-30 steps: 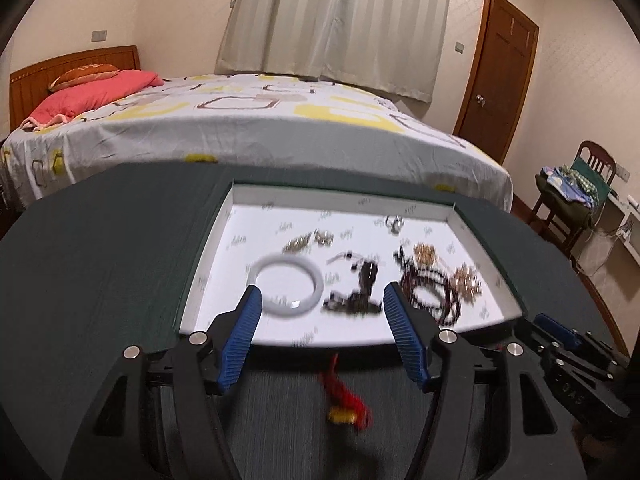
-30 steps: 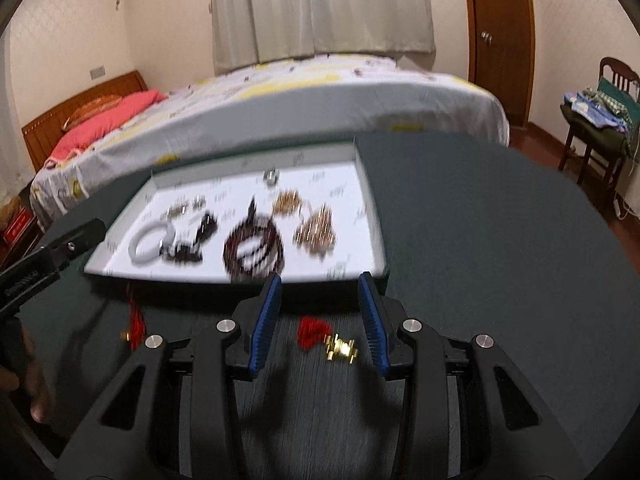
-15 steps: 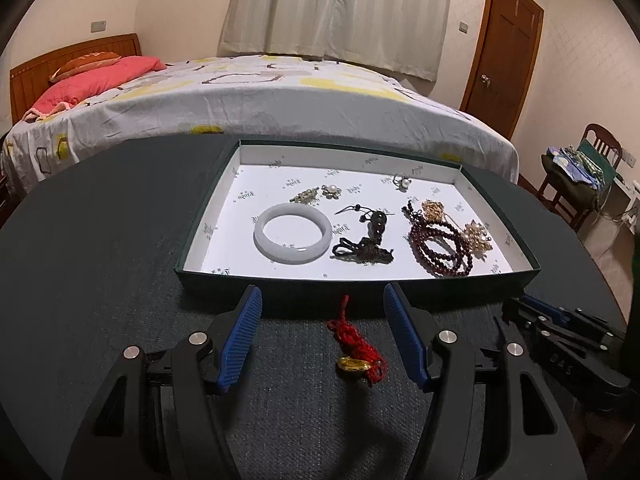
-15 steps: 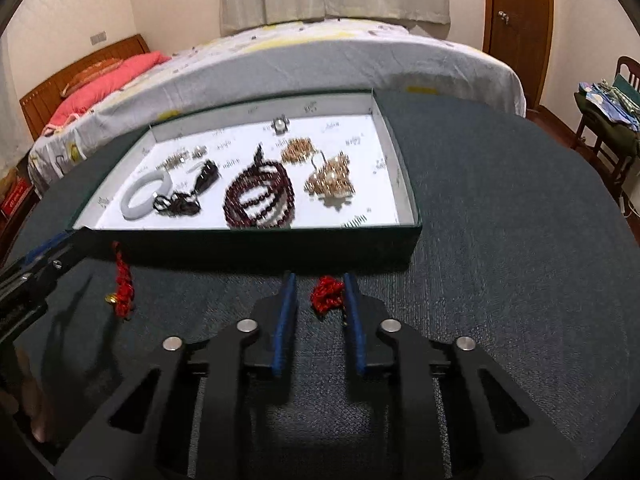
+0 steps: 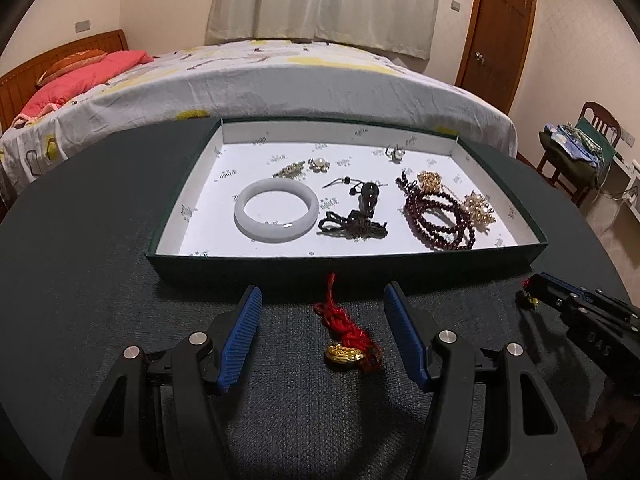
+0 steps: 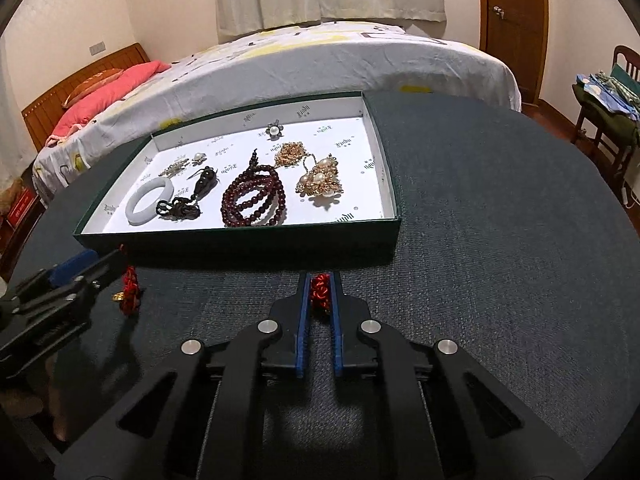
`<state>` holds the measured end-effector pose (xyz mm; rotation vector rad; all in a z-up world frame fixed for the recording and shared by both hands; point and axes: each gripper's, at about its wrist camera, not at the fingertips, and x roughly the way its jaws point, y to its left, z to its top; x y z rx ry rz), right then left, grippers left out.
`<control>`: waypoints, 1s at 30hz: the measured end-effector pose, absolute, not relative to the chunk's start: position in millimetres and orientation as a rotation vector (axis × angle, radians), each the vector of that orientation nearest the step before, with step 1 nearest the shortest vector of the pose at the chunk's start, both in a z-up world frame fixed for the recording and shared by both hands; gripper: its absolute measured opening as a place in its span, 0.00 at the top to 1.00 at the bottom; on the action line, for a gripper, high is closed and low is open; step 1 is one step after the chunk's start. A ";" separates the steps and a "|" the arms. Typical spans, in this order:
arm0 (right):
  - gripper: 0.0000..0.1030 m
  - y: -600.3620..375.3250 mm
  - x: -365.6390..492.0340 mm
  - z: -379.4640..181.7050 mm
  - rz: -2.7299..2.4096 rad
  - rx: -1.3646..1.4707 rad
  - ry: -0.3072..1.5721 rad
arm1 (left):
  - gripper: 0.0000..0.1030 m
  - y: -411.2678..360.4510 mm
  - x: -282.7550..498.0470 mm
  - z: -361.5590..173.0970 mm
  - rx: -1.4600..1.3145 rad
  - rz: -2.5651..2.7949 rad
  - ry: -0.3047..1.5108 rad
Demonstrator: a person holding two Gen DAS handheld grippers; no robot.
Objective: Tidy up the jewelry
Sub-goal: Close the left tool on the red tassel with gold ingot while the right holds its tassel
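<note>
now right tongs [image 6: 320,286] pinch red charm [image 6: 320,290] lengthwise.

A home bedroom is indicated. Beyond the tongs, past the dark desk [image 5: 80,240], a bed [image 5: 280,76] with a white and yellow patterned cover is seen, with a pink pillow [image 5: 100,68] against a wooden headboard [image 5: 60,52] at far left. Pale curtains [image 5: 320,0] are hung behind the bed. A brown wooden door [image 5: 500,32] is set at far right, and a wooden chair [image 5: 592,136] piled with clothes is placed to the right of the tongs.
</note>
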<state>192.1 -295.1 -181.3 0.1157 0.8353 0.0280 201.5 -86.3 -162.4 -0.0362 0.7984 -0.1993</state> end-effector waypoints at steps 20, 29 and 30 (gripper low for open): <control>0.90 -297.0 189.7 -182.8 0.035 0.138 0.833 | 0.93 -98.8 209.2 -171.1 -0.022 -0.285 0.851; 0.90 -294.9 188.5 -183.1 0.036 0.138 0.829 | 0.95 -99.2 208.3 -169.6 -0.018 -0.291 0.834; 0.90 -294.4 188.6 -182.9 0.036 0.137 0.828 | 0.95 -99.2 207.8 -169.2 -0.018 -0.292 0.829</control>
